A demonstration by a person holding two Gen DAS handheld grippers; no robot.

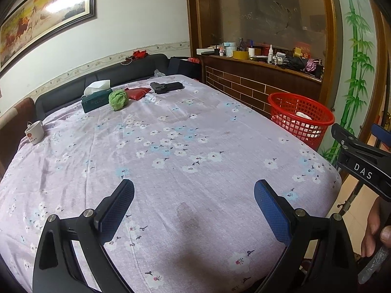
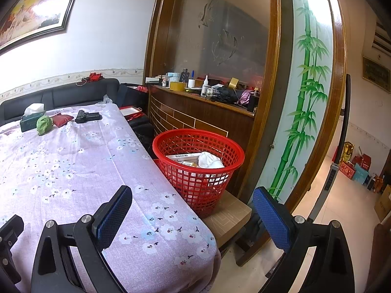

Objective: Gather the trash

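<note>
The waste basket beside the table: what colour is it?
Red basket, clearest in the right wrist view.

Red mesh basket (image 2: 198,168), lilac floral tablecloth (image 1: 171,158)

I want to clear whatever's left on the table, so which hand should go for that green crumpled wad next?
Probably left: its tongs hang open over the table, facing the green wad. The right tongs, also open, straddle the table's edge toward the red basket.

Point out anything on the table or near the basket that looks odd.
A dark stain marks the tablecloth near the front edge. The red basket stands on a cardboard box beside the table, not on the floor.
</note>
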